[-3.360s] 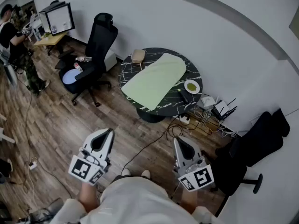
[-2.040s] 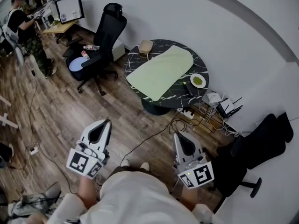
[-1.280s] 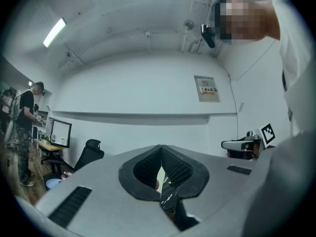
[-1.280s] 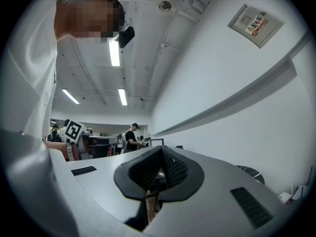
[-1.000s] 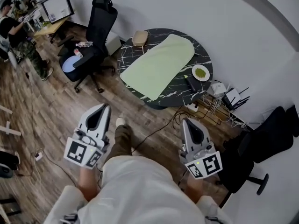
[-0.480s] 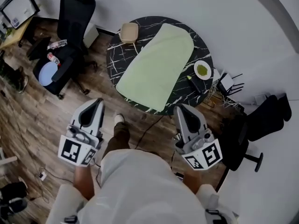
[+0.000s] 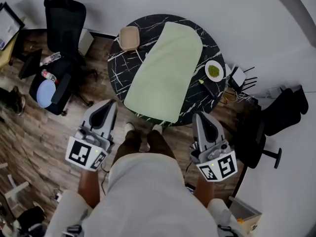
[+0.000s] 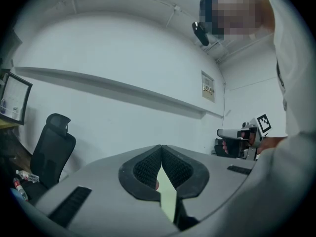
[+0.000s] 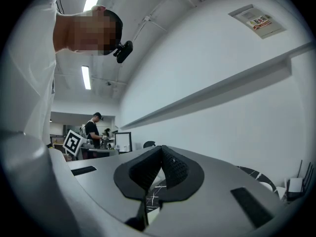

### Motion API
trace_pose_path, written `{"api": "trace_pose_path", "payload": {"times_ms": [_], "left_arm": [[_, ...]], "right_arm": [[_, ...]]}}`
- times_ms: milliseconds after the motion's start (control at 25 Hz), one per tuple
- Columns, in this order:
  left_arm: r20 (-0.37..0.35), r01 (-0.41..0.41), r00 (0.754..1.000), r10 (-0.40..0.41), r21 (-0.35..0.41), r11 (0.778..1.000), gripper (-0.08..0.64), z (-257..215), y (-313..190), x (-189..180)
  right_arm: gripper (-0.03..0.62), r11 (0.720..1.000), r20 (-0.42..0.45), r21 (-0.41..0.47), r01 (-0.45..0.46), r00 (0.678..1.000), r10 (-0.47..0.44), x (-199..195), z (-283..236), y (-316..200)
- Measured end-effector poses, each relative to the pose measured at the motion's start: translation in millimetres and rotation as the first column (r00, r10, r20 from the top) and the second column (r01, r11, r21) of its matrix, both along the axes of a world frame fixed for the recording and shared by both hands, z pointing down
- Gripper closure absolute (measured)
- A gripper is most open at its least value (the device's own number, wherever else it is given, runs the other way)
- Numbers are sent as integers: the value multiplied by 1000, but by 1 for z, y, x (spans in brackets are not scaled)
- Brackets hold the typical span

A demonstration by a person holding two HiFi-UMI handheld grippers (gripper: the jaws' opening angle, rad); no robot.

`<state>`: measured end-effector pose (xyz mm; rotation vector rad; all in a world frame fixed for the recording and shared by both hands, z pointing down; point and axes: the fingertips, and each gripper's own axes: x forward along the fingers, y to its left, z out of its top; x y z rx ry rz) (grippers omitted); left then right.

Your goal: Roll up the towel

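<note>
A pale green towel (image 7: 165, 73) lies flat and spread across a round black marble table (image 7: 118, 75), its near edge hanging a little over the rim. My left gripper (image 7: 109, 106) is held level short of the table's near left side, jaws shut and empty. My right gripper (image 7: 202, 118) sits short of the near right rim, also shut with nothing in it. In the left gripper view a sliver of the green towel (image 8: 169, 201) shows under the closed jaws (image 8: 161, 147). The right gripper view shows the marble table (image 9: 157, 191) beyond its closed jaws (image 9: 162, 148).
On the table stand a tan square box (image 7: 129, 37) at the left, a small white plate of green stuff (image 7: 214, 70) and a dark remote (image 7: 207, 88) at the right. Black office chairs (image 7: 63, 26) (image 7: 276, 117) flank the table. Cables and a router (image 7: 239, 77) lie by the wall.
I have walked up to the table; it now lies just ahead of both grippers, which moved forward with me. The towel has not moved.
</note>
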<state>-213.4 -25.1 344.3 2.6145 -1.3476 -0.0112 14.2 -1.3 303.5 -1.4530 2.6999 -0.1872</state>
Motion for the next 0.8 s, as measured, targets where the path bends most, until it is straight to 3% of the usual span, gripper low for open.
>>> {"api": "trace_pose_path", "payload": {"times_ms": [320,440,520,600,720,800], "left_arm": [[43,-12,999,14,-35,999,558,11,-26,36],[122,-43,991,49,-49,998,558,27,-40,41],[222,-89,969,111,-108,990,558,61,-43,43],[351,-172,909,226,-180,969,557,110,-44,49],[503,-294,757,417,-308,905,557,197,-37,51],[557,-325,651,516,-410,852,557,249,-30,46]], "right_arm": [[597,999,-29,-32,2,1000,-2,33,21,-29],[597,998,-67,-62,3,998,-8,40,41,-43],[597,990,-161,-142,0,987,-23,45,86,-46],[597,966,-317,-260,-15,946,-71,48,154,-43],[597,915,-513,-404,12,825,-238,39,248,-21],[595,876,-573,-479,48,739,-354,31,297,-3]]}}
